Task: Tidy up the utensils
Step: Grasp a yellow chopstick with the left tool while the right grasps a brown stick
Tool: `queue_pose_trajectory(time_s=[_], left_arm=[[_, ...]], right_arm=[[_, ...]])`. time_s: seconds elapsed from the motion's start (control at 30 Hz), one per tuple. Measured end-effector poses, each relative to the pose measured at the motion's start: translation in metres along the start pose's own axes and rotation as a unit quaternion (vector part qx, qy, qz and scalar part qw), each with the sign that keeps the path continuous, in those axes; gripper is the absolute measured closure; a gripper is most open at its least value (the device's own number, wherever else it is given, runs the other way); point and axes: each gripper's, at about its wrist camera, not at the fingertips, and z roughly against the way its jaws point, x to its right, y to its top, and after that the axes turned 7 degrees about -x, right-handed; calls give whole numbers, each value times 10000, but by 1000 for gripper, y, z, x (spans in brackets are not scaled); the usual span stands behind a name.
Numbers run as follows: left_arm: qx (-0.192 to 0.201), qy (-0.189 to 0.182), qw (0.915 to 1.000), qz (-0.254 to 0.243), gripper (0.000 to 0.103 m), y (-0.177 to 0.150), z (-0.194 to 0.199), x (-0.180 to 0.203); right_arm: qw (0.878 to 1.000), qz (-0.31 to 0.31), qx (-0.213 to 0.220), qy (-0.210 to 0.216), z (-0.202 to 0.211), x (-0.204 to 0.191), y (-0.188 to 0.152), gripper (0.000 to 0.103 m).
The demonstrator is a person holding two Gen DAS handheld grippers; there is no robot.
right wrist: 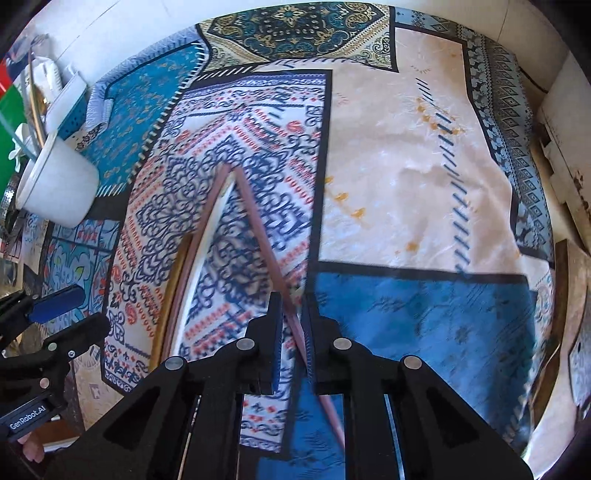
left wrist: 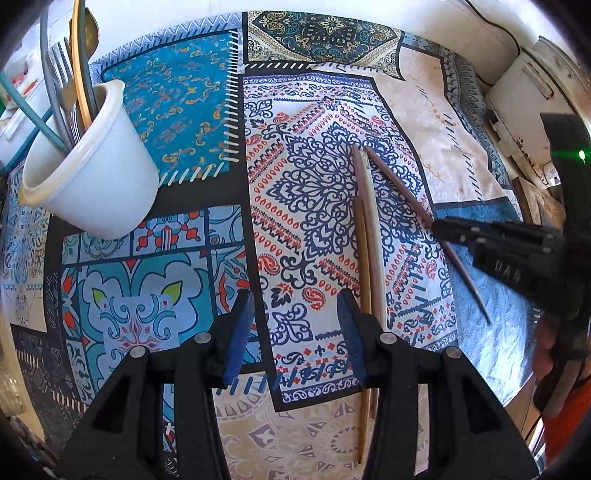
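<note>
cup: white utensil cup [left wrist: 96,177] stands on the patterned tablecloth [left wrist: 192,110], far-left of everything else. This is the landmark.
already stowed: fork [left wrist: 61,74], gold spoon [left wrist: 88,29], plus a few more handles I can't identify, all upright in the cup.
still out: three wooden chopsticks on the cloth, well right of the cup. None of them touches it.
pair: light chopstick [left wrist: 373,236] and darker chopstick [left wrist: 360,295] lie side by side and touching, between the cup and the third stick.
third stick: reddish-brown chopstick [left wrist: 424,218] is farthest from the cup, angled away from the pair at its near end.
right gripper: right gripper [right wrist: 293,325] has the reddish chopstick between its blue pads, jaws nearly together. Looks clamped on it, or as good as. Whether the stick is off the cloth I can't tell; the right wrist view is motion-blurred.
left gripper: left gripper [left wrist: 295,328] has its fingers apart and nothing between them. It hangs over the cloth on the cup side of the pair. Its right finger [left wrist: 351,336] sits just beside the darker stick; contact not clear.
progress: my read is roughly past halfway. Metal cutlery is in; chopsticks are what's left.
remaining: carry the reddish stick over to the cup, then the pair, likely with the left gripper since it's nearest.
risk: thin round sticks can pivot in the pads on the way over.
</note>
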Motion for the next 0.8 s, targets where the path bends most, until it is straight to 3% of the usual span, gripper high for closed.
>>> queue_pose_trajectory(time_s=[0.3, 0.43, 0.8], left_arm=[[-125, -196, 9996, 178, 57, 10, -5, -9], [-185, -286, 9994, 96, 60, 12, -11, -3], [-494, -653, 9965, -146, 85, 24, -35, 20]], right_arm=[[9977, 637, -169, -133, -9, -23, 31, 91], [9953, 864, -14, -437, -15, -35, 35, 91], [9997, 123, 81, -176, -14, -13, 42, 96]])
